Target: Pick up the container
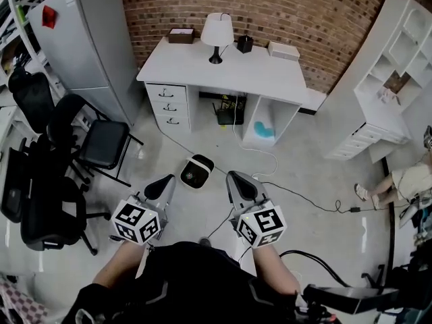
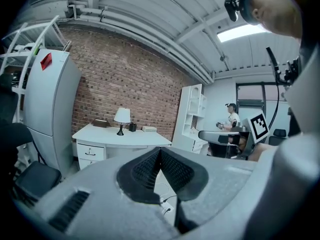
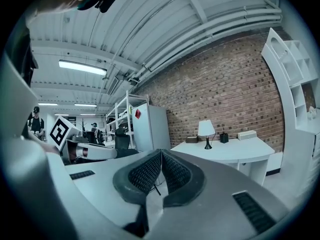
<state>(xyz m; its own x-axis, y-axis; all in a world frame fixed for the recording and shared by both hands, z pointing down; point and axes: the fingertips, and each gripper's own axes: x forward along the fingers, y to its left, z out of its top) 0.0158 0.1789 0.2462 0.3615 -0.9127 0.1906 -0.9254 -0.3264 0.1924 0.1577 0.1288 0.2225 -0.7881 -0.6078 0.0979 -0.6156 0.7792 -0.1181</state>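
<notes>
Across the floor stands a white desk (image 1: 270, 73) with a lamp (image 1: 217, 32). Beside the lamp sit a small black container (image 1: 245, 43), a brown box (image 1: 181, 36) and a white box (image 1: 283, 50). The black container also shows in the left gripper view (image 2: 132, 127) and in the right gripper view (image 3: 224, 137), small and far off. My left gripper (image 1: 164, 184) and right gripper (image 1: 236, 179) hang side by side in front of my body, well short of the desk. Both are shut with nothing between their pads (image 2: 150, 166) (image 3: 172, 171).
A white and black round device (image 1: 196, 171) lies on the floor ahead of the grippers, with cables (image 1: 297, 194) trailing right. Black chairs (image 1: 101, 140) and a grey cabinet (image 1: 88, 39) stand at the left, white shelving (image 1: 391, 66) at the right. A seated person (image 1: 398, 181) is at the far right.
</notes>
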